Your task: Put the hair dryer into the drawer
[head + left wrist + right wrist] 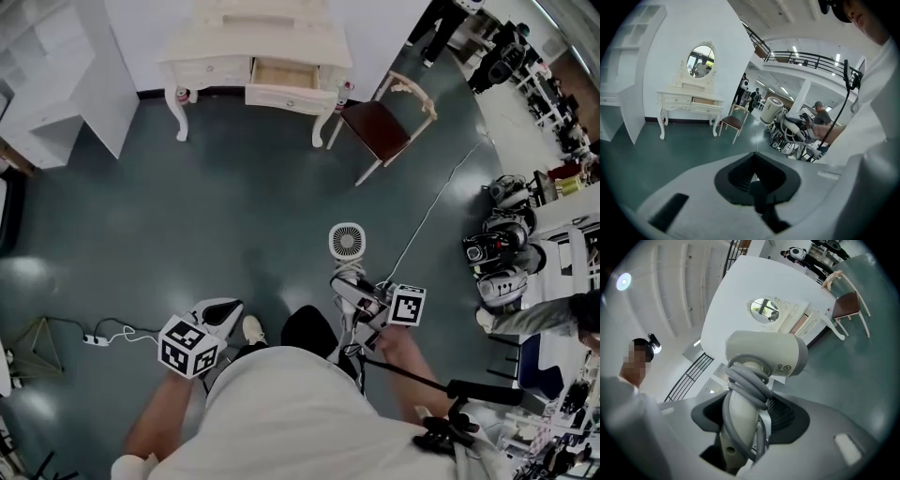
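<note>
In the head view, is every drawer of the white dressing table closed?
No, one drawer of the dressing table stands pulled out, showing its bare wooden inside.

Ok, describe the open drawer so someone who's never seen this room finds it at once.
At the top of the head view stands a cream dressing table, with a red-seated chair to its right. The drawer is in the table's front, at the end nearer the chair. It alone is pulled out, showing bare wood inside; the neighbouring drawer is shut.
</note>
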